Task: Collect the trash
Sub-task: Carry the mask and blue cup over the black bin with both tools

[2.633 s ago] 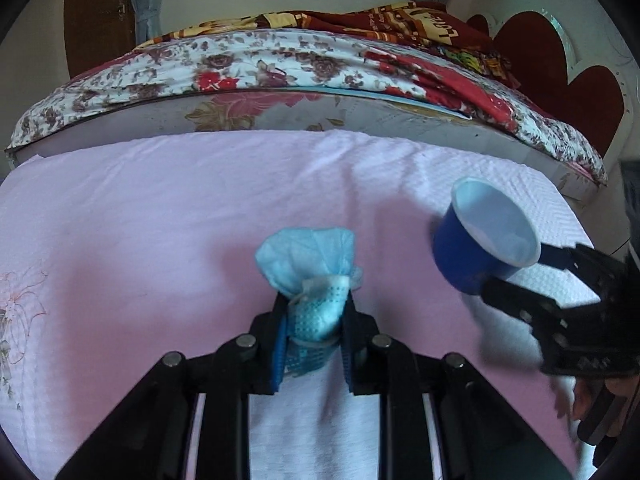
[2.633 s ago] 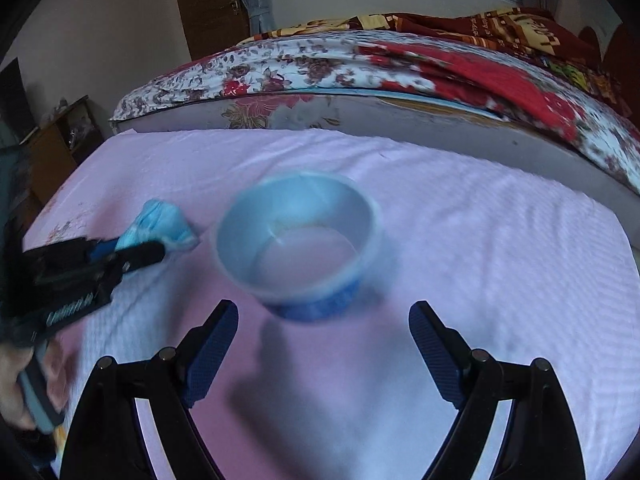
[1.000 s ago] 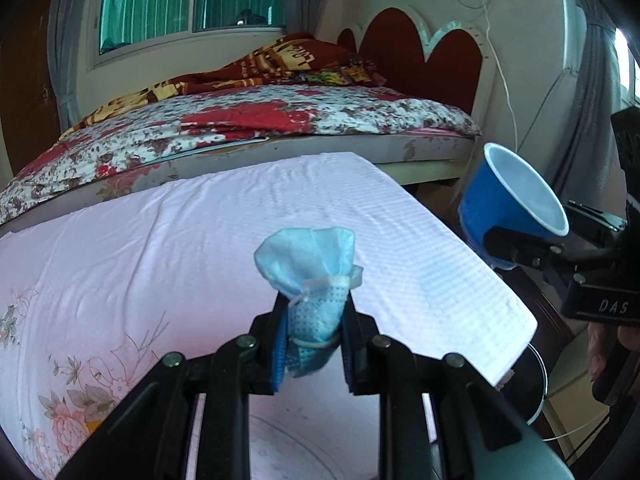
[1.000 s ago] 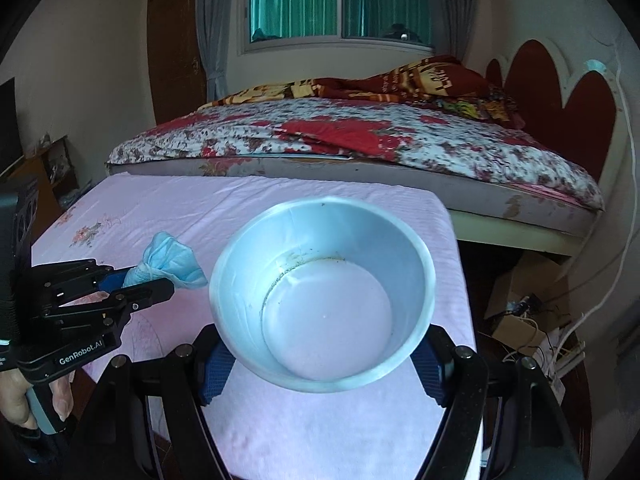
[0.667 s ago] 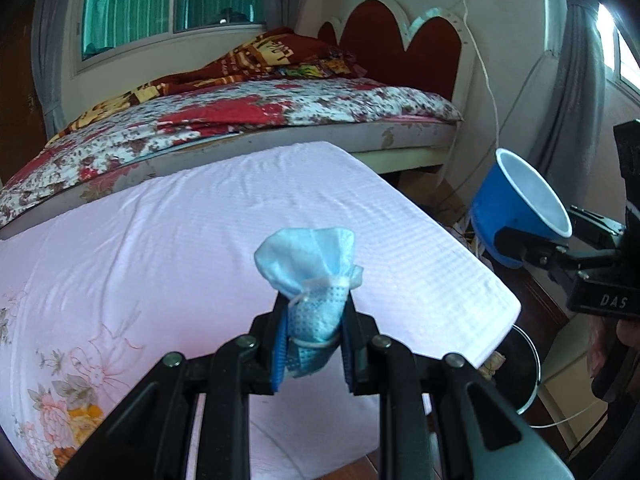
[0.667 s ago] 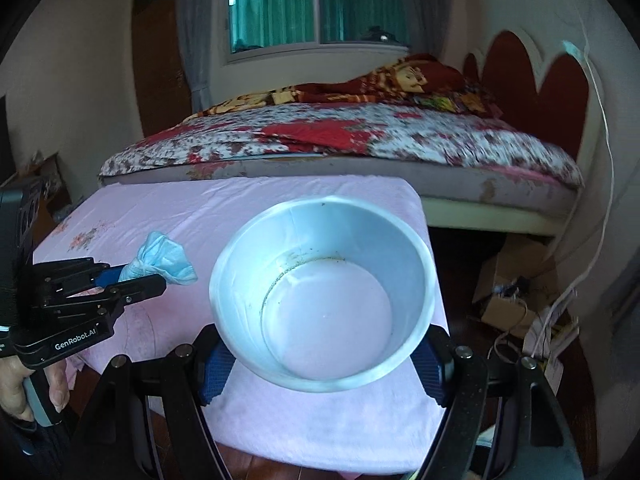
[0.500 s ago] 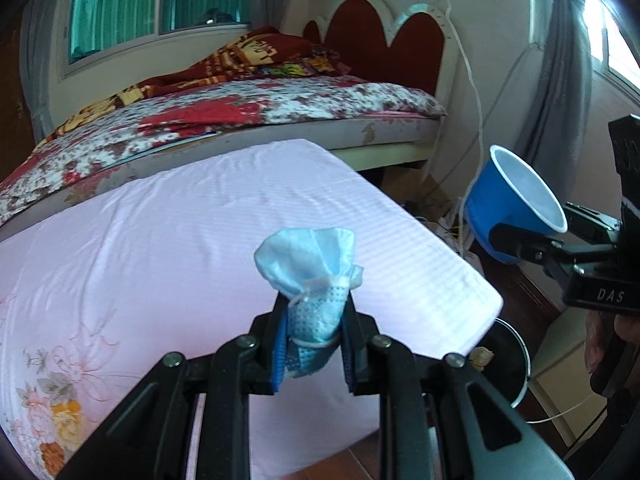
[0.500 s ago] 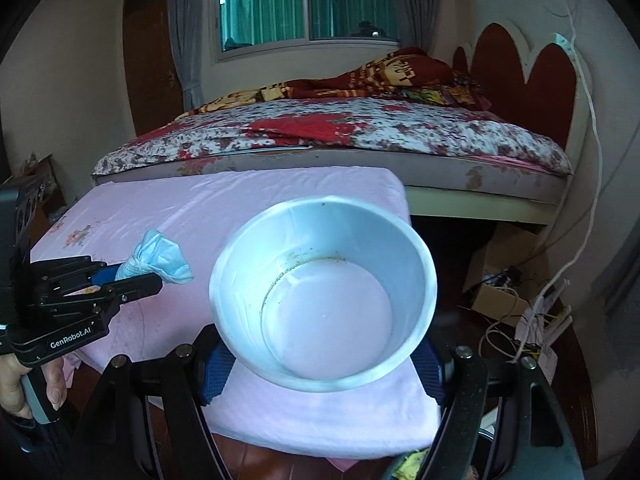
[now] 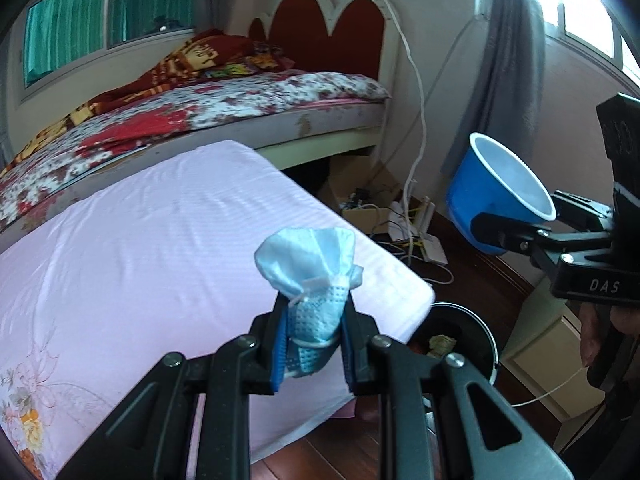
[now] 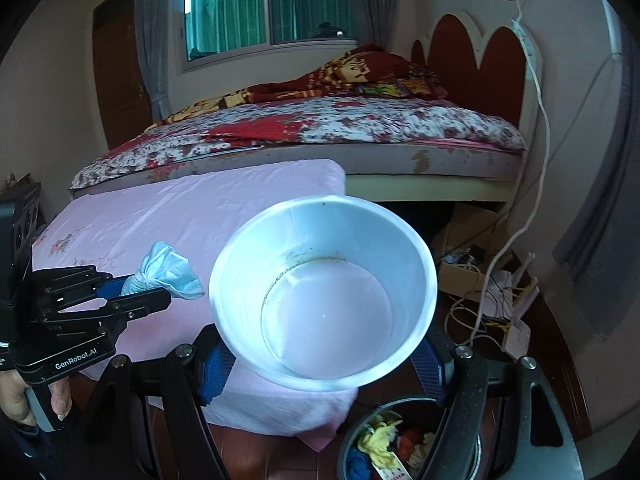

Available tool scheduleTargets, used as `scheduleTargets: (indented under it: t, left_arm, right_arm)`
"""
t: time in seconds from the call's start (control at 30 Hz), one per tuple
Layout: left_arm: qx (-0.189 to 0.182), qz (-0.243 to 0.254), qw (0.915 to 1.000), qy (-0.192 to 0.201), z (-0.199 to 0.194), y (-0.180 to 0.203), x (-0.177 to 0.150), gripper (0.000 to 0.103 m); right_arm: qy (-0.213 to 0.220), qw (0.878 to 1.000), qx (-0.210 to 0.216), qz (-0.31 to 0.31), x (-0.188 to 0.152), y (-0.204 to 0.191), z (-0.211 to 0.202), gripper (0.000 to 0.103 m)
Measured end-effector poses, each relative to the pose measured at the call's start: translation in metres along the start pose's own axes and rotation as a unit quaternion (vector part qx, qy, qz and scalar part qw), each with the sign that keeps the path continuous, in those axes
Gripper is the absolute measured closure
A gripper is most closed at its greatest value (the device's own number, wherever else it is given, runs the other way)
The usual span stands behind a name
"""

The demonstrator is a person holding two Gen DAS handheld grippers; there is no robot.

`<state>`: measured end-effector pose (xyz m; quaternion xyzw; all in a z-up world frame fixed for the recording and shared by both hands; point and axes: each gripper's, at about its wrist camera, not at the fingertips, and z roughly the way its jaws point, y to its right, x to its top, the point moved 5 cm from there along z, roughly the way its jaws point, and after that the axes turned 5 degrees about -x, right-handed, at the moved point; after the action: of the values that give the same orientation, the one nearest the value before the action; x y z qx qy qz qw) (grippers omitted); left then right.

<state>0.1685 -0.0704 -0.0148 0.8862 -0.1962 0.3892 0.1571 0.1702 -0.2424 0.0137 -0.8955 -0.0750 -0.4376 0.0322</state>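
Note:
A crumpled light-blue face mask [image 9: 310, 276] is pinched in my left gripper [image 9: 314, 334], held in the air over the corner of the pink-sheeted mattress [image 9: 160, 248]. In the right wrist view the same mask [image 10: 166, 272] shows at the left. My right gripper [image 10: 326, 354] is shut on a blue paper cup [image 10: 322, 306] with a white inside, empty apart from a faint stain ring; the cup [image 9: 498, 196] appears at the right of the left wrist view. A dark round trash bin [image 10: 404, 444] with coloured scraps stands on the floor just below the cup, and its rim [image 9: 460, 336] peeks past the mattress corner.
A bed with a floral cover [image 10: 320, 128] and a red heart-shaped headboard [image 10: 476, 64] lies behind. Cardboard box, white cables and a power strip [image 9: 416, 236] clutter the wooden floor by the wall. A grey curtain [image 9: 500, 64] hangs at the right. A hand [image 10: 24, 400] grips the left handle.
Both grippers have swung right, off the mattress toward its corner, still holding mask and cup. The floor and the trash bin have come into view below them.

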Motion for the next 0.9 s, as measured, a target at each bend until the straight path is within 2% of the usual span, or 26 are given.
scheduleTargets:
  t: [0.47,0.7,0.9]
  left_arm:
    - [-0.035,0.033,0.9985,-0.026,0.023,0.055,-0.008,0.080]
    - [-0.067,0.049,0.9949,-0.058,0.047,0.091,-0.027,0.080]
    - [-0.101,0.067,0.9880,-0.096,0.071,0.125,-0.047,0.080]
  right_arm:
    - [-0.021,0.999,-0.035,0.015,-0.035,0.054,-0.010,0.026]
    - [-0.055,0.997,-0.056,0.017,-0.077,0.083,-0.008,0.026]
    - [-0.091,0.993,-0.070,0.016,-0.117,0.107,-0.002,0.026]
